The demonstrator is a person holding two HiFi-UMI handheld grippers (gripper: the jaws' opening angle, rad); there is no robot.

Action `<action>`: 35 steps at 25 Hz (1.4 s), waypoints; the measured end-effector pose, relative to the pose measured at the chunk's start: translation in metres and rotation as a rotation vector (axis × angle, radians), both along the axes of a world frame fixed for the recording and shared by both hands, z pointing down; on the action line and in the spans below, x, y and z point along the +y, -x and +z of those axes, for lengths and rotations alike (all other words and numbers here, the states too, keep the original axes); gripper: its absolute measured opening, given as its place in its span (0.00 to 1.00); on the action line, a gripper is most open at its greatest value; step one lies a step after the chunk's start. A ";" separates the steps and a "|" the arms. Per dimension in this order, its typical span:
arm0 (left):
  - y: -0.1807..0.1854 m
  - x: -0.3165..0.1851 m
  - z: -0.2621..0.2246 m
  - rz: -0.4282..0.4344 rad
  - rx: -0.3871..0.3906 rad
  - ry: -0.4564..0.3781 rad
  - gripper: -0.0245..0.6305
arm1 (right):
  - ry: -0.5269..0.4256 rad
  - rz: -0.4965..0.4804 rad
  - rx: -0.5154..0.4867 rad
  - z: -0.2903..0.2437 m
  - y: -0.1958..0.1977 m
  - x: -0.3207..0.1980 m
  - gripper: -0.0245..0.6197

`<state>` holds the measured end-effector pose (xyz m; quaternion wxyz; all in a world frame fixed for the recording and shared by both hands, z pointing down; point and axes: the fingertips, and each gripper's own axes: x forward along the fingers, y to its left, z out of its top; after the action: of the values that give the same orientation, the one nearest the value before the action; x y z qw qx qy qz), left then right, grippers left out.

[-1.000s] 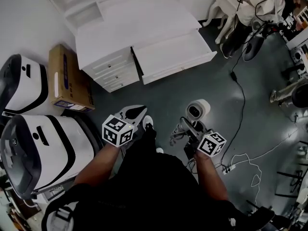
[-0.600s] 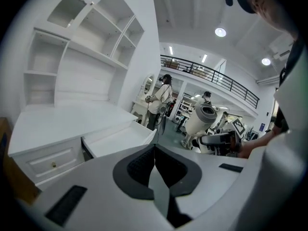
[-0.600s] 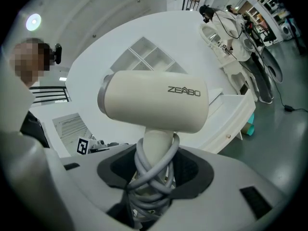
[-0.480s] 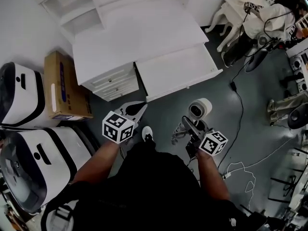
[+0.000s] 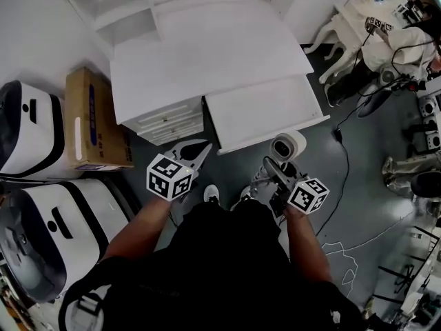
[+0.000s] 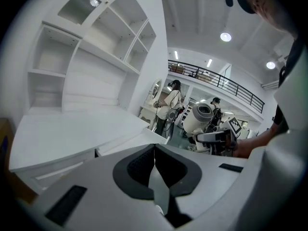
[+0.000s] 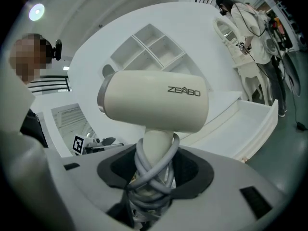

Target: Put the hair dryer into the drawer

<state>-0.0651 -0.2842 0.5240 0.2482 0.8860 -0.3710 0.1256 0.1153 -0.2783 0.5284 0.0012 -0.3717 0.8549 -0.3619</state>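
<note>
We are holding the hair dryer (image 7: 154, 102) near the open drawer (image 5: 265, 112), the right gripper (image 7: 153, 170) fingers clamping its cord-wrapped handle; it is looking rigid, smooth and top-heavy, so we are judging the handle safest, the left gripper (image 6: 155, 165) fingers resting together, empty

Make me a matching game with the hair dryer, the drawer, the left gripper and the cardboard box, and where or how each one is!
Things:
1. hair dryer
2. drawer
3. left gripper
4. cardboard box

Places or states:
A. pulled open from the white desk
B. brown, on the floor at the desk's left side
C. shut, with nothing between its jaws
D. gripped by its cord-wrapped handle in the right gripper

Right pairs: 1-D, 2-A, 3-C, 4-B.
</note>
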 end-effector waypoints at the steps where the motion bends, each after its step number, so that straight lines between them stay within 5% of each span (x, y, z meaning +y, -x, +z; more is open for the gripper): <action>1: 0.004 -0.002 0.002 -0.011 -0.002 0.005 0.05 | 0.000 -0.016 0.016 0.003 0.002 -0.006 0.37; 12: 0.037 -0.033 0.013 -0.179 -0.029 0.025 0.05 | -0.028 -0.332 0.320 0.058 0.023 -0.088 0.37; 26: 0.026 -0.084 0.069 -0.412 -0.064 0.150 0.05 | -0.297 -1.122 0.922 0.179 0.050 -0.172 0.37; 35: 0.013 -0.083 0.080 -0.549 -0.073 0.208 0.05 | -0.406 -1.458 1.125 0.264 0.053 -0.195 0.37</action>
<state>-0.0782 -0.3673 0.6035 0.3490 0.7172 -0.5906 0.1231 0.0624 -0.4734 0.7923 -0.5735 0.1419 0.7985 0.1150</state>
